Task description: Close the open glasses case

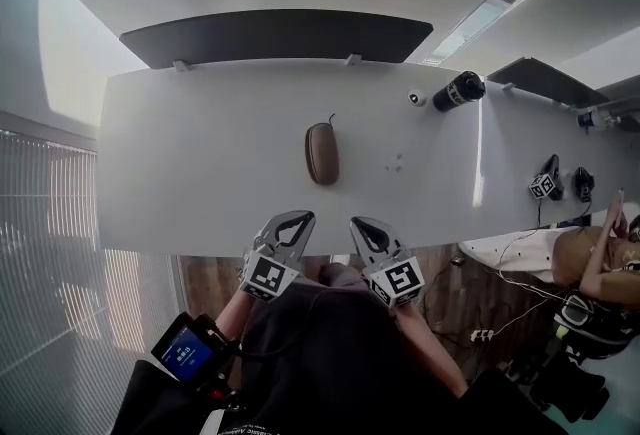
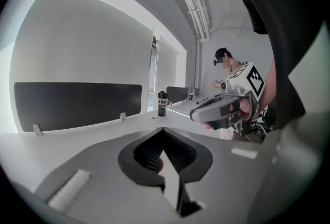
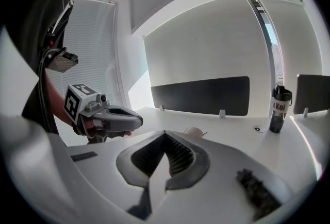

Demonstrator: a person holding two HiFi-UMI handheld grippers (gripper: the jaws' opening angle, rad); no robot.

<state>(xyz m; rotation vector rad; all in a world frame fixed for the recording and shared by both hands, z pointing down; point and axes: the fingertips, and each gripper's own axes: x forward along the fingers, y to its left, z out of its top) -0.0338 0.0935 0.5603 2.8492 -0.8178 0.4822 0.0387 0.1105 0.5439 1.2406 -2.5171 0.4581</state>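
A brown oval glasses case lies flat in the middle of the white table, and its lid looks down. In the right gripper view only its top peeks over the jaws. Both grippers hover at the table's near edge, short of the case. My left gripper is shut with nothing held, its tips meeting. My right gripper is likewise shut and empty. Each gripper shows in the other's view: the right one and the left one.
A black bottle and a small white round object stand at the table's far right. A dark panel runs along the far edge. To the right, another person sits at a second table holding marker cubes.
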